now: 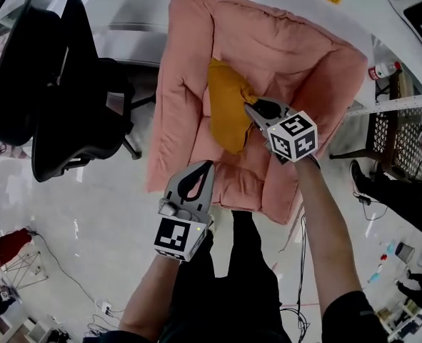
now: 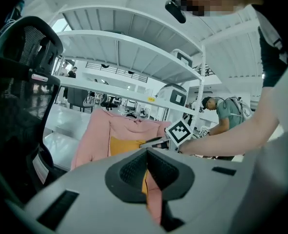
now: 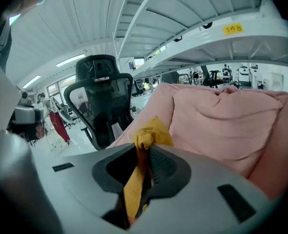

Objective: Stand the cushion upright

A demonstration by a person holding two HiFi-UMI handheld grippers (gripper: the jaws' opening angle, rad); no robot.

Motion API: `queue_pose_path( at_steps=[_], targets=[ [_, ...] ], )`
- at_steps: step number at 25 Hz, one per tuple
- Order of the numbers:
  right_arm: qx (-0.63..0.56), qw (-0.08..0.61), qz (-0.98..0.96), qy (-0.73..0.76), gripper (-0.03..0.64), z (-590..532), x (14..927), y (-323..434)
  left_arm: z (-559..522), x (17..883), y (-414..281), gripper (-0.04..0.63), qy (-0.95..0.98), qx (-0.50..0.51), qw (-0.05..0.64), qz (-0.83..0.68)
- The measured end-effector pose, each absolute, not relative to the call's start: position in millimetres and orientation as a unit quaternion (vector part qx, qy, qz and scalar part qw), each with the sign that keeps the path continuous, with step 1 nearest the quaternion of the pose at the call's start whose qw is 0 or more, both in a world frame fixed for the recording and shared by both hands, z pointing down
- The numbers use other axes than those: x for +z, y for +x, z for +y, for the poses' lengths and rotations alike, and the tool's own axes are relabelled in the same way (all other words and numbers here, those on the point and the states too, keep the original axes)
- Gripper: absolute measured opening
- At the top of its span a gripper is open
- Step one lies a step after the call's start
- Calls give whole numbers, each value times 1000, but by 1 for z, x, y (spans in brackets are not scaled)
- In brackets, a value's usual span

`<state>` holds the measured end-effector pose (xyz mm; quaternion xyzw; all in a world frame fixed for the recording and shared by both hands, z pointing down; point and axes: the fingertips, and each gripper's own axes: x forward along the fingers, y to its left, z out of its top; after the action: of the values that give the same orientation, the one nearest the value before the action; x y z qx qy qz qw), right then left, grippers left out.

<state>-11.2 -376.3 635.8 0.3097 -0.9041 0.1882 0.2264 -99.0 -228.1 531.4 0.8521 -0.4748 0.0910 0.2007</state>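
A yellow cushion [image 1: 226, 109] [image 2: 125, 145] [image 3: 156, 129] lies slumped on the seat of a pink padded armchair [image 1: 289, 56] [image 2: 97, 135] [image 3: 221, 121], leaning against its left arm. My right gripper [image 1: 250, 108] [image 3: 143, 145] is shut on a bunched fold at the cushion's right edge, and yellow fabric fills the space between its jaws. In the left gripper view it shows as a marker cube [image 2: 178, 131] at the cushion. My left gripper [image 1: 208, 166] [image 2: 147, 156] hovers before the chair's front edge, shut with nothing in it.
A black office chair [image 1: 61, 84] [image 2: 17, 106] [image 3: 102, 101] stands close to the armchair's left side. White shelving [image 2: 134, 48] [image 3: 192, 28] runs behind the armchair. A black wire rack [image 1: 393, 131] is at the right. Cables [image 1: 103, 306] trail on the floor, and a person [image 2: 224, 116] stands far behind.
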Motion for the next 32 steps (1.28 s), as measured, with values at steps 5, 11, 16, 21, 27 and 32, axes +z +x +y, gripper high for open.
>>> queue_pose_path(
  at_steps=[5, 11, 16, 21, 27, 32],
  targets=[
    [184, 272, -892, 309, 61, -399, 678, 20, -248, 540, -82, 6, 842, 98, 207, -488],
    [159, 287, -893, 308, 61, -429, 679, 47, -269, 543, -62, 6, 838, 108, 211, -492],
    [74, 351, -890, 281, 67, -450, 691, 60, -286, 546, -47, 6, 835, 112, 210, -497],
    [67, 364, -881, 294, 95, -469, 706, 79, -297, 551, -32, 6, 831, 119, 214, -500],
    [121, 338, -871, 336, 124, -482, 715, 111, -308, 554, -20, 6, 828, 125, 217, -501],
    [158, 345, -850, 364, 132, -481, 724, 130, -315, 559, -11, 6, 829, 124, 219, -500]
  ],
)
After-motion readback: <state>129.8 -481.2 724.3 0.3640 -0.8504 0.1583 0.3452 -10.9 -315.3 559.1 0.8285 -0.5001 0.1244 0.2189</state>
